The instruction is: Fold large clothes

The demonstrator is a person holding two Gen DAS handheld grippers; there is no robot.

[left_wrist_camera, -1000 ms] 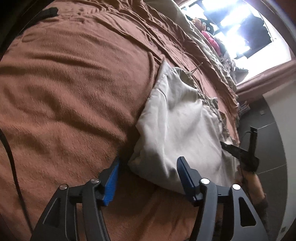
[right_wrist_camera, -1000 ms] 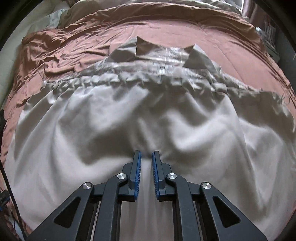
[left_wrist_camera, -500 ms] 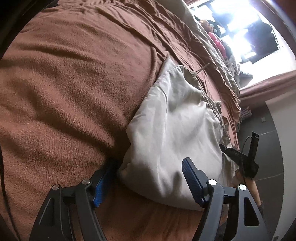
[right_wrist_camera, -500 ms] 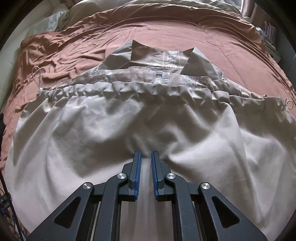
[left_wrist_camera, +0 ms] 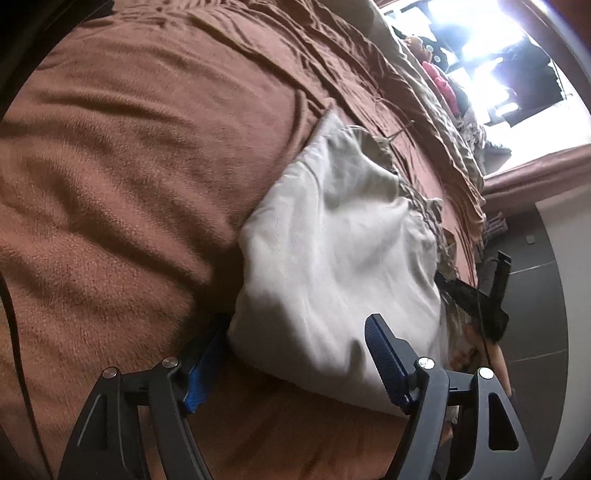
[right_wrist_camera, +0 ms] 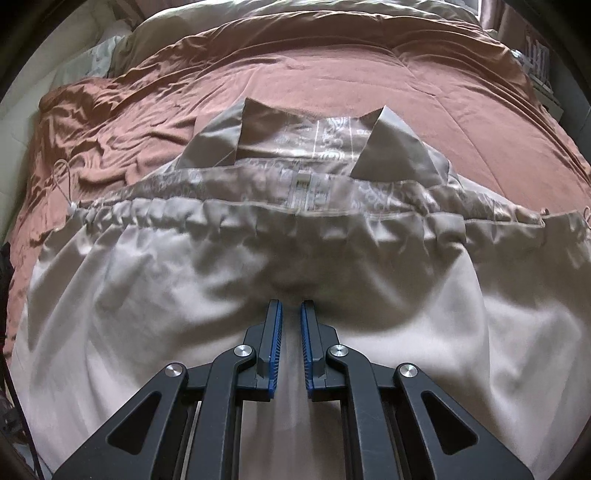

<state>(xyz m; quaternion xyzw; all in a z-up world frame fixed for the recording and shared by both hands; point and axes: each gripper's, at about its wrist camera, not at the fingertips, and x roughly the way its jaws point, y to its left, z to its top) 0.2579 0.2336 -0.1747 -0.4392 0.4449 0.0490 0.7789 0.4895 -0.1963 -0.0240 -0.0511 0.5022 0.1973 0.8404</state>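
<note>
A large pale beige garment (right_wrist_camera: 147, 295) with a gathered waistband and a patterned collar lies spread on a brown blanket (right_wrist_camera: 332, 74). My right gripper (right_wrist_camera: 291, 302) is shut on a pinch of its fabric, and folds run toward the tips. In the left wrist view the same garment (left_wrist_camera: 332, 240) shows as a bulging fold. My left gripper (left_wrist_camera: 295, 321) stands wide open astride its near corner. One blue pad is tucked at the fabric's edge and the other sits above the cloth, neither pressing. The right gripper (left_wrist_camera: 491, 295) appears at the garment's far edge.
The brown blanket (left_wrist_camera: 129, 166) covers the bed to the left of the garment. A black cable (left_wrist_camera: 14, 332) runs along the left border. Beige bedding (right_wrist_camera: 295, 11) lies at the bed's head. Pink items (left_wrist_camera: 439, 81) sit near a bright window, and dark floor (left_wrist_camera: 535, 295) lies beyond the bed.
The left jaws have widened and one pad has slid in at the garment's edge. In the right wrist view the cloth has been drawn flatter and the waistband sits lower in frame.
</note>
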